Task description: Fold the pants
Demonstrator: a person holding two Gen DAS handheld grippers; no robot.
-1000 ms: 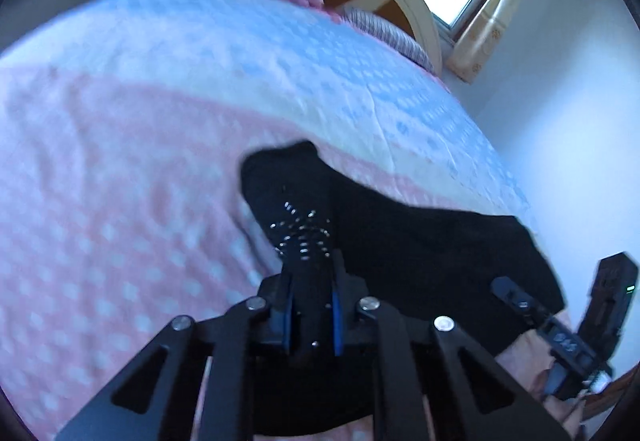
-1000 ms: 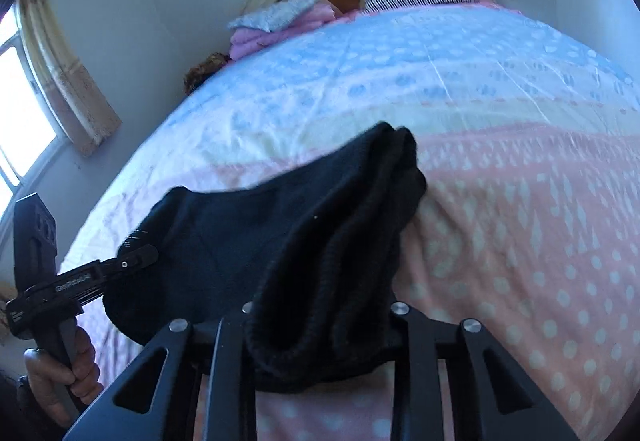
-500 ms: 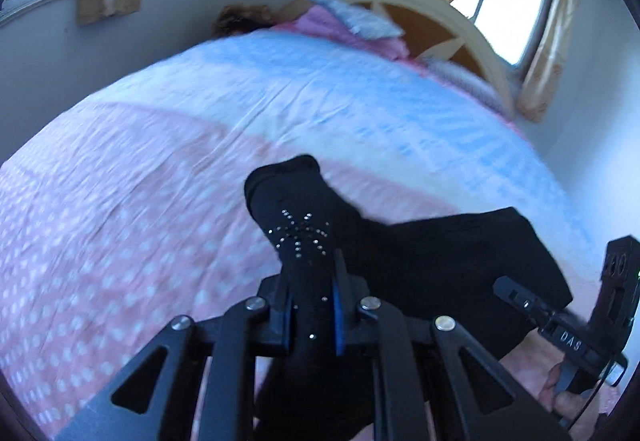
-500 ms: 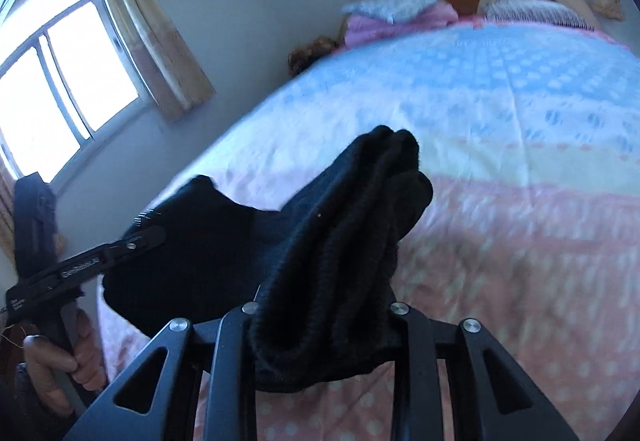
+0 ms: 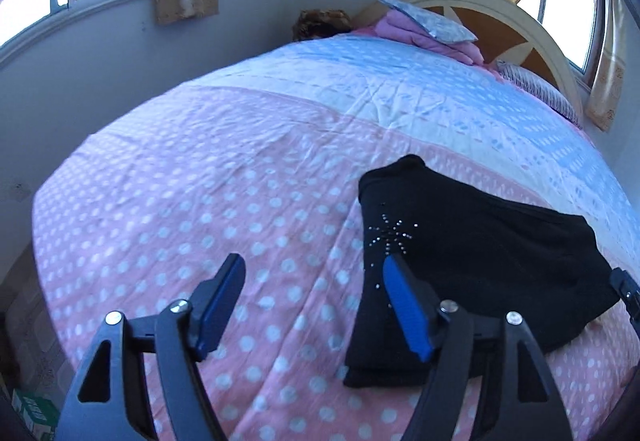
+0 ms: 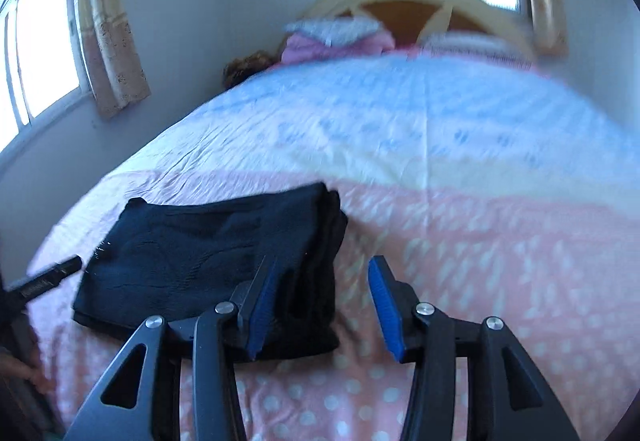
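Note:
The black pants (image 5: 472, 257) lie folded in a flat rectangle on the pink dotted bedspread (image 5: 208, 209), with a small rhinestone star on top. My left gripper (image 5: 312, 301) is open and empty, just left of the pants' near edge. In the right wrist view the folded pants (image 6: 216, 261) lie at lower left. My right gripper (image 6: 320, 305) is open and empty, with its left finger over the pants' right edge.
A stack of pink bedding and a grey pillow (image 5: 428, 29) sits by the curved headboard (image 5: 516, 25). Windows with curtains flank the bed. The wall runs close along the bed's left side. The other gripper's tip (image 6: 48, 277) shows at left.
Both grippers let go of the pants and opened. The pants dropped from a held bunch to lie flat and folded on the bed. Both grippers drew back and apart.

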